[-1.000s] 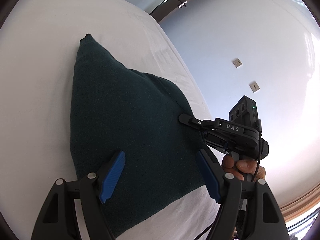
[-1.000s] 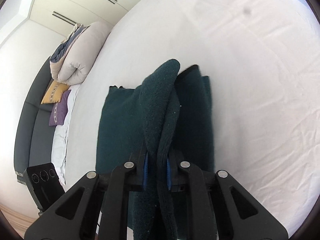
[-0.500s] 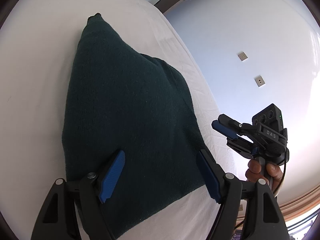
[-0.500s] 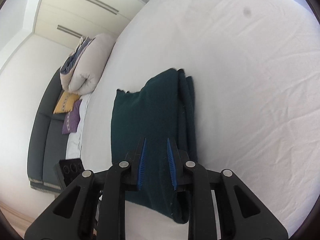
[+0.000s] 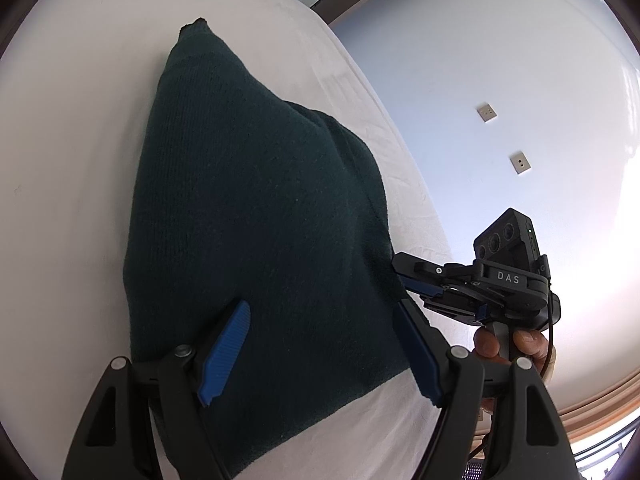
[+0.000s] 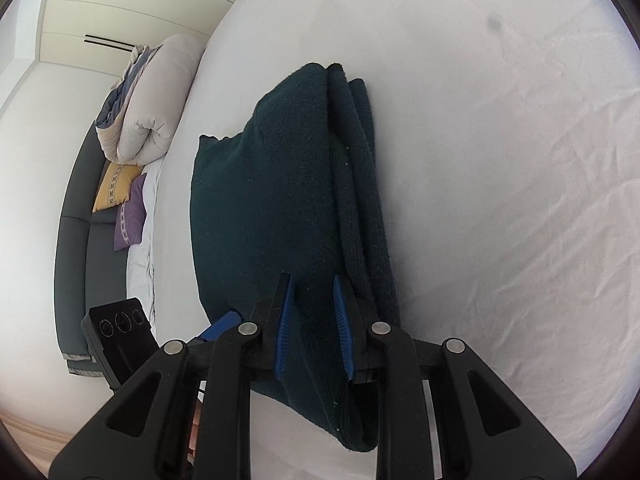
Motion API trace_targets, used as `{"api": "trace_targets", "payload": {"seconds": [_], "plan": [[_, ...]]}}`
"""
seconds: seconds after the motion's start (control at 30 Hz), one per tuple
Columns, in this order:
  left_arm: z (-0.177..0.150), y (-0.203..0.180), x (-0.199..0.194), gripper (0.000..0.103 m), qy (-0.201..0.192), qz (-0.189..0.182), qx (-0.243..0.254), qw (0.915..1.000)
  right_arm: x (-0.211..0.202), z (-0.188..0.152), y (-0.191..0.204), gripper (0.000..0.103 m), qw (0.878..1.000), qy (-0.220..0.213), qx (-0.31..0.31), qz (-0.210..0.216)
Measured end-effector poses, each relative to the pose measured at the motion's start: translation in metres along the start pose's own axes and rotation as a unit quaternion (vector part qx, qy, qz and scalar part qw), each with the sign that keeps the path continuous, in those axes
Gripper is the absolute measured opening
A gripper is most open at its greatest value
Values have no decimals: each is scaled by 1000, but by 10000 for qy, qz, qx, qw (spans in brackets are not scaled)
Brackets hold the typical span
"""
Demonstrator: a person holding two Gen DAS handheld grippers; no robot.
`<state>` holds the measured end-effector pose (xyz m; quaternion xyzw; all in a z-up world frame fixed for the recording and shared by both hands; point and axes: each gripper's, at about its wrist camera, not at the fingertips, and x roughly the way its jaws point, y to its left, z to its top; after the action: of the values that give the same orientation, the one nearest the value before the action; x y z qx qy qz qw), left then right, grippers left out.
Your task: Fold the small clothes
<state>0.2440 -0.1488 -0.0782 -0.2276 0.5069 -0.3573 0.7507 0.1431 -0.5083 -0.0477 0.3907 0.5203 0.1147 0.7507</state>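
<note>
The folded dark green knit garment (image 5: 256, 216) lies on the white bed sheet (image 6: 500, 160) beneath the left gripper (image 5: 320, 348), spread wide, and the right gripper (image 6: 311, 332), narrowly parted.

Sweater (image 5: 260, 220) near corner hidden behind left claw (image 5: 320, 344) body, cut by frame bottom. Right claw (image 5: 404, 276) tips meet sweater edge; contact unclear. Sofa (image 6: 76, 248) part cut off, hand under right claw mostly hidden.

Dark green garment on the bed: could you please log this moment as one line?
dark green garment folded on bed | left gripper open | right gripper open, ungripped
</note>
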Motion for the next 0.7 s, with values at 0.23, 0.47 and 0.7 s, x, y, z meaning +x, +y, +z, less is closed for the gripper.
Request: {"api": "trace_targets", "payload": {"seconds": [0.23, 0.47, 0.7], "plan": [[-1, 0, 0, 76, 13, -32, 2, 10000, -8, -8, -1, 58, 9993, -187, 55, 330], [-1, 1, 0, 76, 37, -49, -12, 10000, 9, -9, 13, 59, 9989, 67, -258, 382], [0, 5, 0, 76, 61, -108, -83, 9999, 23, -15, 8, 8, 9996, 156, -241, -2]]}}
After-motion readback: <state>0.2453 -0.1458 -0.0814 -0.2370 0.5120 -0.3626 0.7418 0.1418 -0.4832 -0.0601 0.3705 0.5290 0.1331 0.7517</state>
